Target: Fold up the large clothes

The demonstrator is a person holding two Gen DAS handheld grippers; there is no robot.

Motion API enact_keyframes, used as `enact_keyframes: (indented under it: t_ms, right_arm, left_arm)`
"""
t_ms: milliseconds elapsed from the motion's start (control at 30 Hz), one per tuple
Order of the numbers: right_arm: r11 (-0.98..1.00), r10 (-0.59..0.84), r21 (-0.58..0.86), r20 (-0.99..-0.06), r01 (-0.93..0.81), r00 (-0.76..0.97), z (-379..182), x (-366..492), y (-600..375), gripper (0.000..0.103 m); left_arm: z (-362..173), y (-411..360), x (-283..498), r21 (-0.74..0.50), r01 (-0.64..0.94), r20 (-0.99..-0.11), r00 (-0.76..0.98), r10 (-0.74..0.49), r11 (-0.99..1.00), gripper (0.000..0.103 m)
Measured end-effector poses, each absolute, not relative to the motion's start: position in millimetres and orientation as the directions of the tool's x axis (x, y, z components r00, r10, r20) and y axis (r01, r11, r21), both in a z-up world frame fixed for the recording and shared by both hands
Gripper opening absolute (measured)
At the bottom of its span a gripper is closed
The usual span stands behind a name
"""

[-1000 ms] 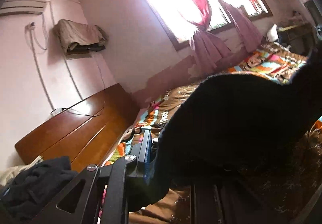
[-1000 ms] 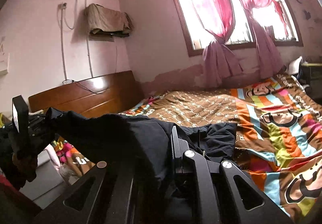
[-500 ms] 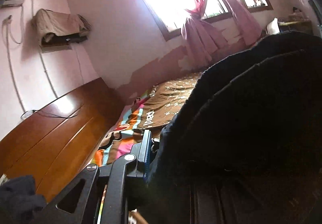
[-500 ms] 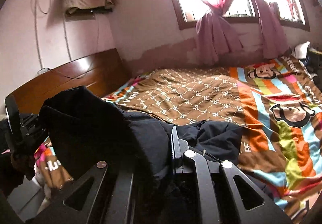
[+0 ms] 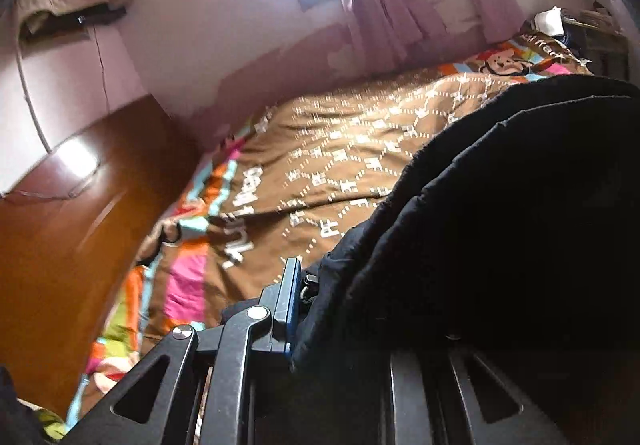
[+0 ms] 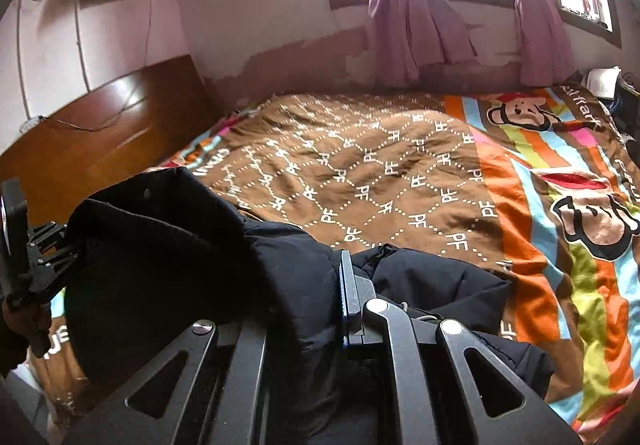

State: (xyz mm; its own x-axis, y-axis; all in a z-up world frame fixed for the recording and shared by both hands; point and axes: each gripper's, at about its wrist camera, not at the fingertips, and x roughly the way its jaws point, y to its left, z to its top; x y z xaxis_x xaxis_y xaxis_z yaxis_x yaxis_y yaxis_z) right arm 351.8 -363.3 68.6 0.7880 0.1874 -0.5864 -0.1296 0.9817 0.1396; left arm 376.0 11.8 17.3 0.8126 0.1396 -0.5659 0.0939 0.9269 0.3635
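Both grippers clamped on black jacket [image 6: 168,261], left gripper [image 5: 304,309] & right gripper [image 6: 340,297] by its edge: bulky padding could slip out, flop crooked on bedspread [image 6: 380,165].

The jacket [image 6: 168,257] hangs between the left hand-held gripper [image 6: 60,245] and right hand-held gripper [image 6: 320,285], over the bed [image 6: 380,173]. Ahead lies the window wall; the headboard [image 6: 100,125] stands left of both.
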Motion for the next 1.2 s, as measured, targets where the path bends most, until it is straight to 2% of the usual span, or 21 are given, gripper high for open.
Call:
enact_keyframes:
  t_ms: [133,367,467,533,700,733,867,967,1033,1067,1100,1200]
  right_arm:
    - [0.990,0.140,0.085,-0.618,-0.111,0.773,46,370,-356,0.009]
    - [0.993,0.115,0.053,-0.621,-0.105,0.775,28,379,-353,0.012]
    - [0.996,0.082,0.033,-0.617,-0.078,0.783,32,373,-354,0.027]
    - [0.999,0.038,0.009,-0.604,-0.041,0.796,35,370,-356,0.049]
    - [0.998,0.033,0.059,-0.550,-0.001,0.835,55,354,-369,0.078]
    - [0.998,0.029,0.060,-0.538,0.004,0.842,59,351,-370,0.081]
    - [1.000,-0.008,0.010,-0.503,0.015,0.864,74,336,-366,0.085]
    - [1.000,0.028,0.011,-0.490,-0.026,0.871,82,323,-360,0.088]
    - [0.996,0.085,0.028,-0.482,-0.082,0.872,84,313,-357,0.092]
    - [0.993,0.117,0.037,-0.480,-0.113,0.869,85,308,-355,0.092]
    - [0.991,0.132,0.039,-0.485,-0.130,0.864,84,304,-352,0.092]
    - [0.988,0.144,0.025,-0.507,-0.153,0.850,77,295,-347,0.092]
  left_arm:
    - [0,17,395,0.297,0.121,-0.623,0.777,0.096,0.947,0.016]
    - [-11,23,402,0.259,0.154,-0.635,0.771,0.048,0.953,0.018]
    - [-3,32,402,0.182,0.129,-0.651,0.759,0.021,0.975,0.018]
    - [2,35,403,0.149,0.120,-0.657,0.754,0.008,0.981,0.018]
    - [9,40,398,0.119,0.119,-0.683,0.730,-0.006,0.986,0.019]
    - [10,41,396,0.116,0.113,-0.687,0.727,-0.003,0.987,0.019]
    - [18,46,397,0.090,0.116,-0.728,0.686,-0.015,0.989,0.022]
    - [18,50,402,0.075,0.159,-0.800,0.599,-0.036,0.984,0.033]
    - [25,60,398,0.027,0.158,-0.798,0.598,-0.074,0.987,0.070]
    - [31,65,395,0.018,0.135,-0.782,0.619,-0.070,0.991,0.078]
    - [37,71,390,0.010,0.107,-0.760,0.647,-0.062,0.994,0.083]
    - [53,87,381,-0.041,0.079,-0.716,0.693,-0.084,0.996,0.083]
